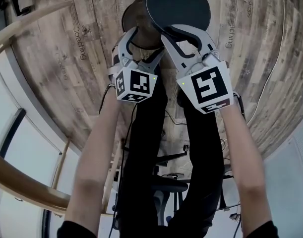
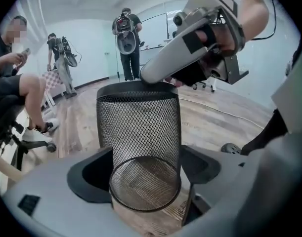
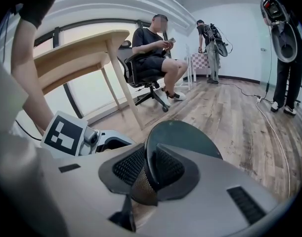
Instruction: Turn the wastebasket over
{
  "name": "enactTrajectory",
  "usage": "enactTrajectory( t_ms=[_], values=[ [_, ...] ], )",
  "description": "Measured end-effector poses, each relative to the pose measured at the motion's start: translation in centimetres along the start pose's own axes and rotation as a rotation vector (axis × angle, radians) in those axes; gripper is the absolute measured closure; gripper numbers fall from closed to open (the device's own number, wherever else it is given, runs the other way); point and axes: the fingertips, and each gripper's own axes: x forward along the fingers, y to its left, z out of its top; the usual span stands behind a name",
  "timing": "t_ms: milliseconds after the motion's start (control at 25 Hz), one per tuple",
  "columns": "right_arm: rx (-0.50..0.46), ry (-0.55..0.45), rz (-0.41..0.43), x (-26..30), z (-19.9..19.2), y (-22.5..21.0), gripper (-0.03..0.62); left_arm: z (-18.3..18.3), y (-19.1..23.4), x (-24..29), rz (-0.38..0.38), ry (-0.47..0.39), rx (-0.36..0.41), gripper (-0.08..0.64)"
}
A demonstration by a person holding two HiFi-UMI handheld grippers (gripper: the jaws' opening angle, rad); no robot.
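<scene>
Head view: wastebasket (image 1: 178,6) at top of frame over the wood floor (image 1: 67,58), solid base facing up at the camera, mesh body running off to the left. Left gripper (image 1: 144,41) sits around the body. Right gripper (image 1: 183,36) is on the base edge. Both marker cubes face the camera, just beside each other.

Left gripper view: wastebasket (image 2: 138,132) sits between the fingers (image 2: 89,174), open mouth toward the camera, base at the far end. The left gripper (image 2: 143,164) has its fingers spread wide, one each side of the mesh, and the pads don't clamp it. So nothing is held on this side. Right gripper (image 2: 151,75) comes in from the upper right and touches the base rim. Can't tell whether the mouth rim touches the floor.

Right gripper view: right gripper (image 3: 151,174) has its fingers (image 3: 205,172) pinched nearly together on the wastebasket (image 3: 185,137), at the edge where base disc meets mesh wall. One finger is on the wall side, the other on the base side. Firm grip. The base disc stands on edge, tilted, straight ahead of the fingers.
</scene>
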Motion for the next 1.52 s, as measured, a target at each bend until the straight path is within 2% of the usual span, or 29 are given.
enactTrajectory(
  t_ms=[200, 400, 560, 720, 1120, 1520],
  values=[
    [-0.001, 0.027, 0.044, 0.1, -0.8, 1.9, 0.505, -1.1, 0.1, -0.2, 0.041, 0.024, -0.045, 0.143],
    [0.036, 0.049, 0.086, 0.2, -1.6, 3.0, 0.495, -2.5, -0.2, -0.4, 0.057, 0.035, -0.052, 0.143],
    [0.104, 0.037, 0.033, -0.5, -1.6, 1.0, 0.494, -4.3, -0.4, -0.4, 0.064, 0.099, -0.075, 0.143],
    [0.137, 0.095, -0.052, -0.2, -3.5, -1.9, 0.489, -6.4, -0.2, -0.6, 0.066, 0.155, -0.089, 0.143],
    [0.134, 0.175, -0.057, 0.1, -6.5, -1.9, 0.486, -6.4, 0.2, -0.9, 0.071, 0.155, -0.076, 0.143],
    [0.126, 0.183, -0.068, -0.6, -6.5, -2.3, 0.486, -5.3, -0.1, 0.1, 0.058, 0.175, -0.105, 0.144]
  ],
)
